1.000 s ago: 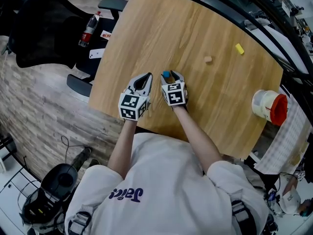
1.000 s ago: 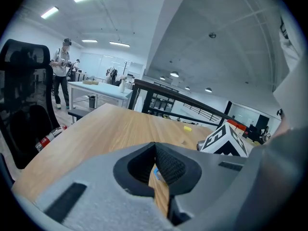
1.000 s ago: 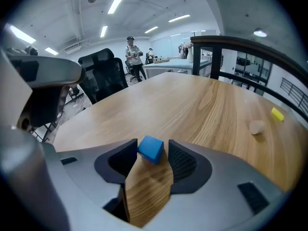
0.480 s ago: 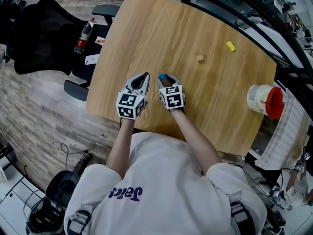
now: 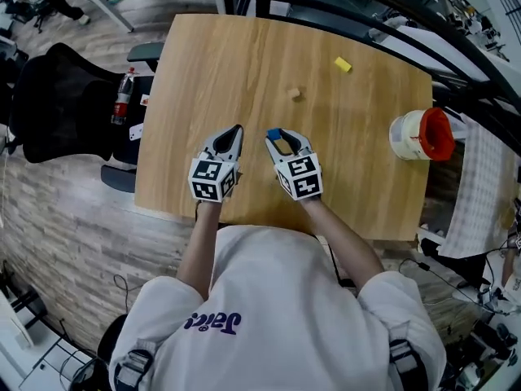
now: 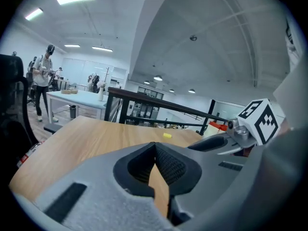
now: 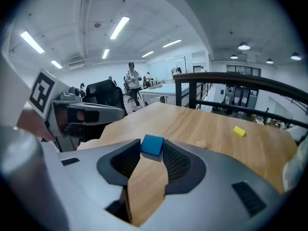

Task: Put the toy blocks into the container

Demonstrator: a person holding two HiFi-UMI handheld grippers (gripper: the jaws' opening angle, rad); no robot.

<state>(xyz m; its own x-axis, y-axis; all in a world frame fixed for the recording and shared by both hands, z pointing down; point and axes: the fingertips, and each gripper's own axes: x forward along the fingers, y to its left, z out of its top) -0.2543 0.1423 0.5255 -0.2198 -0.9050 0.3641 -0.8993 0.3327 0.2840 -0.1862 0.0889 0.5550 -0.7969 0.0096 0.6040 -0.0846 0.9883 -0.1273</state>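
Blue block (image 7: 153, 146) is pinched between the jaw tips of the right tool (image 5: 282, 138), whose jaws have just been closing, over the tabletop (image 5: 212, 72); left tool (image 5: 233, 132) closed, empty; yellow block (image 5: 343, 64) and tan block (image 5: 294, 94) lie beyond; container (image 5: 419, 134) at the tabletop's right edge.

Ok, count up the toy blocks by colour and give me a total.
Blue block: 1
Yellow block: 1
Tan block: 1
Total: 3
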